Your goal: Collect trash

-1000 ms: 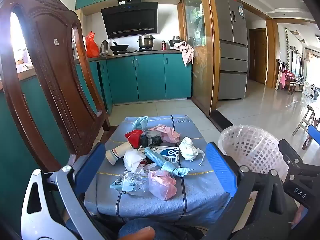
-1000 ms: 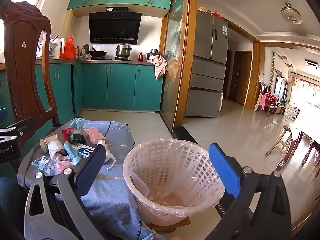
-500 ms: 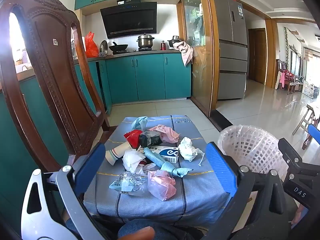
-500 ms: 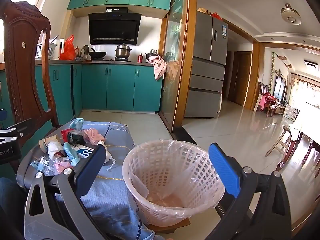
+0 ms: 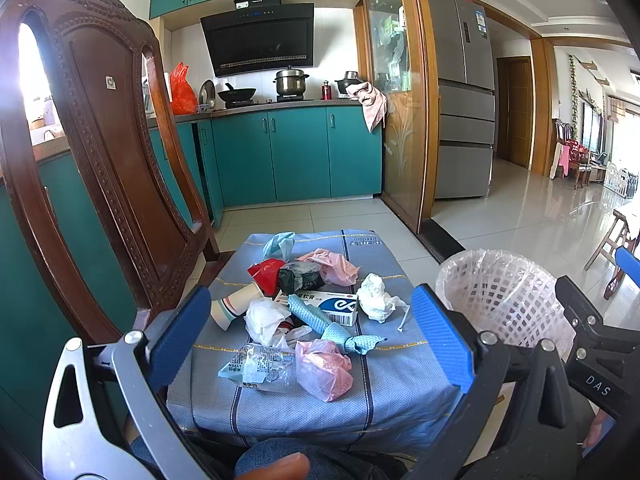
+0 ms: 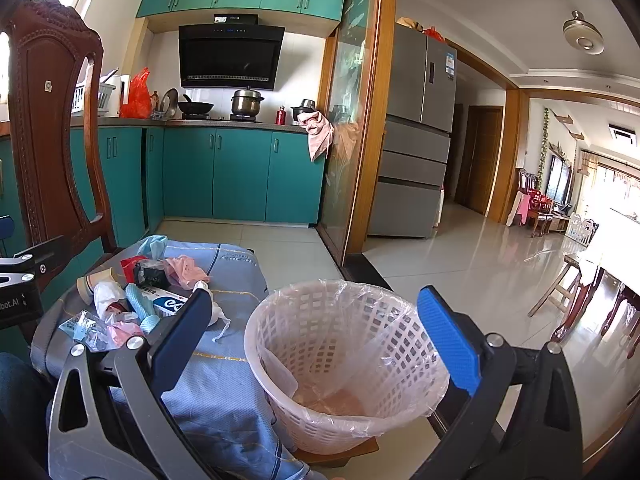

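Observation:
A pile of trash lies on a blue cloth-covered stool (image 5: 400,392): a pink plastic bag (image 5: 324,368), a clear wrapper (image 5: 256,370), a white-and-blue box (image 5: 332,305), a crumpled white tissue (image 5: 374,298), a paper cup (image 5: 232,308), a red wrapper (image 5: 266,272). My left gripper (image 5: 312,338) hovers open in front of the pile, holding nothing. A white lattice basket (image 6: 340,364) lined with a clear bag stands to the right of the stool. My right gripper (image 6: 316,336) is open above the basket's near rim, empty.
A carved dark wooden chair (image 5: 100,152) rises close on the left. Teal kitchen cabinets (image 5: 296,156) and a steel fridge (image 5: 464,92) stand behind. Glossy tiled floor (image 6: 480,272) opens to the right, with wooden furniture (image 6: 576,296) at the far right. A person's knee (image 5: 272,464) shows at the bottom.

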The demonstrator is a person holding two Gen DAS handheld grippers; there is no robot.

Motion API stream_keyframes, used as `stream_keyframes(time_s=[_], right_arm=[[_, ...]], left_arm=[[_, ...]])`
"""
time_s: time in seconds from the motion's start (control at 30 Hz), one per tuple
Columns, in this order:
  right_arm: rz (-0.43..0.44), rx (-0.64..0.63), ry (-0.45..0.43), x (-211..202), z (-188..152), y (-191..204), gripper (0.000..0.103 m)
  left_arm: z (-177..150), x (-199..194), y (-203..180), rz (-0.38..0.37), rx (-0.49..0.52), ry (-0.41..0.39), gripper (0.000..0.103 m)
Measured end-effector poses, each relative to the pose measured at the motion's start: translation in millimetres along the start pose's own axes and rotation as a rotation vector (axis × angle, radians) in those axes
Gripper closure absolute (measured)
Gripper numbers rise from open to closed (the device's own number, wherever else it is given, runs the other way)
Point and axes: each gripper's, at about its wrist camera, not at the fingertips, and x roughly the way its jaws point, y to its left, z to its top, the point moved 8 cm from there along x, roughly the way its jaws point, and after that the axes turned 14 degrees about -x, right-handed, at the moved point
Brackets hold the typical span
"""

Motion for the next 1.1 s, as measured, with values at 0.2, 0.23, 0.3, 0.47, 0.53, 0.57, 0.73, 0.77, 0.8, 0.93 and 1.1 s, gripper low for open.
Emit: stream_keyframes(time_s=[0.2, 0.23, 0.3, 0.47, 0.53, 0.57, 0.73, 0.77, 0.8, 0.93, 1.1], right_arm=[[-0.001, -0.001, 0.000, -0.2, 0.9, -0.4, 0.003], [-0.002, -0.001, -0.001, 0.1, 0.8, -1.0, 0.003], [-0.005, -0.004, -0.001, 0.7, -0.7, 2.9, 0.003], [-0.014, -0.009, -0.001, 1.7, -1.8, 3.6, 0.003], [-0.014, -0.008, -0.001, 1.8, -1.7, 3.7, 0.003], [-0.014, -0.009, -0.001, 2.0, -1.8, 3.8, 0.003], [-0.013, -0.007, -0.001, 2.6, -2.3, 3.9, 0.003], [-0.014, -0.009, -0.001, 2.7, -2.1, 4.1, 0.003], [-0.015, -0.010, -0.001, 2.6, -2.2, 4.0, 0.003], [-0.014, -0.009, -0.001, 1.5, -1.9, 2.9, 0.003], [-0.014, -0.009, 0.000, 1.6, -1.9, 2.8, 0.003]], left_arm=[[0.1, -0.1, 0.1, 0.001, -0.001, -0.001, 0.003], [0.1, -0.1, 0.1, 0.001, -0.001, -0.002, 0.003], [0.0, 0.0, 0.1, 0.000, -0.001, 0.000, 0.003], [0.0, 0.0, 0.2, 0.000, -0.001, 0.000, 0.003], [0.0, 0.0, 0.2, 0.000, -0.001, 0.001, 0.003], [0.0, 0.0, 0.2, 0.000, -0.001, 0.000, 0.003], [0.0, 0.0, 0.2, 0.000, -0.001, 0.000, 0.003], [0.0, 0.0, 0.2, 0.000, -0.001, 0.000, 0.003], [-0.1, 0.0, 0.3, 0.001, -0.002, 0.001, 0.003], [0.0, -0.1, 0.1, 0.001, -0.001, 0.000, 0.003], [-0.1, 0.1, 0.1, 0.000, -0.001, 0.002, 0.003]])
